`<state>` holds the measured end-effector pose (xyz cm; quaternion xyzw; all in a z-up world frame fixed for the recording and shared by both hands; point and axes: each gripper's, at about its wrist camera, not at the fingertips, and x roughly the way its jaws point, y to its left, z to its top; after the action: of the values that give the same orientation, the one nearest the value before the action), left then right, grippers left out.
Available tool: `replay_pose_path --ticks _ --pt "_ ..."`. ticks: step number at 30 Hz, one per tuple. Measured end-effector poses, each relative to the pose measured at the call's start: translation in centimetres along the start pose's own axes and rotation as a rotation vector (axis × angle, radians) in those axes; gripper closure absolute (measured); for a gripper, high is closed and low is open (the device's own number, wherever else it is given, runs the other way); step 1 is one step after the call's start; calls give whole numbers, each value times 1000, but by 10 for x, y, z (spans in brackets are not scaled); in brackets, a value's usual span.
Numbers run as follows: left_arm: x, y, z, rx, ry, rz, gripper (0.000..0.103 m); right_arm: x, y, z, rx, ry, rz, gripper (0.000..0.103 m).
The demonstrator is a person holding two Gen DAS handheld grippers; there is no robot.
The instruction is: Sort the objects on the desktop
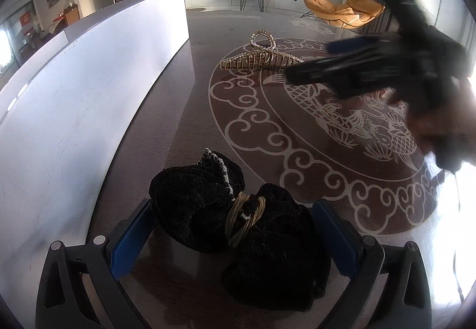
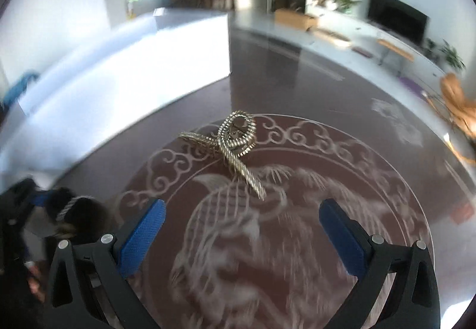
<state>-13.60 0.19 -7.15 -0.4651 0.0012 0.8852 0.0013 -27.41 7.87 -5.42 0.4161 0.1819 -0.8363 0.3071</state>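
Note:
A black fuzzy hair bow (image 1: 253, 239), tied at the middle with gold bands, lies on the table between the blue pads of my left gripper (image 1: 233, 204). That gripper stands open around the bow. A gold claw hair clip (image 1: 258, 59) sits farther out on the table. In the right wrist view the clip (image 2: 235, 147) lies just ahead of my right gripper (image 2: 241, 210), which is open with nothing between its fingers. The right gripper (image 1: 315, 61) appears blurred in the left wrist view, its tips close to the clip's right end. The bow (image 2: 80, 210) also shows at lower left.
A tall white box wall (image 1: 89, 90) runs along the left side of the dark brown table (image 1: 297, 180), which bears a white carp pattern. The same box (image 2: 148, 61) stands beyond the clip to the left. A living room lies behind.

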Motion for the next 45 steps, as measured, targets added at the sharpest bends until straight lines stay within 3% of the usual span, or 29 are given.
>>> replay_pose_path --ticks 15,18,20,21,25,31,33,35,40,43,45 --pt "4 -1 2 -1 0 2 0 49 -1 35 27 3 30 4" --pt "4 -2 2 -1 0 2 0 46 -6 34 44 -6 35 18" --pt "5 -2 2 -1 0 2 0 41 -9 33 69 -34 49 44" --pt "5 -2 2 -1 0 2 0 41 -11 32 86 -36 53 44" --pt "5 -2 2 -1 0 2 0 26 -13 17 144 -68 30 44" --pt "4 -2 2 5 0 -7 0 -38 -7 -53 244 -91 -23 44" --pt "-7 -4 -3 32 -50 -51 38 -62 -2 -79 243 -84 -39 44" --pt "-15 -8 -8 58 -49 -102 59 -91 6 -111 247 -86 -45 44" --pt "-53 -9 -13 49 -90 -202 61 -149 19 -168 314 -95 -26 46" --pt "-83 -1 -17 -18 -102 -241 61 -162 19 -162 325 -92 -11 46" --pt "-109 13 -13 -79 -119 -265 61 -168 27 -140 266 -106 -34 46"
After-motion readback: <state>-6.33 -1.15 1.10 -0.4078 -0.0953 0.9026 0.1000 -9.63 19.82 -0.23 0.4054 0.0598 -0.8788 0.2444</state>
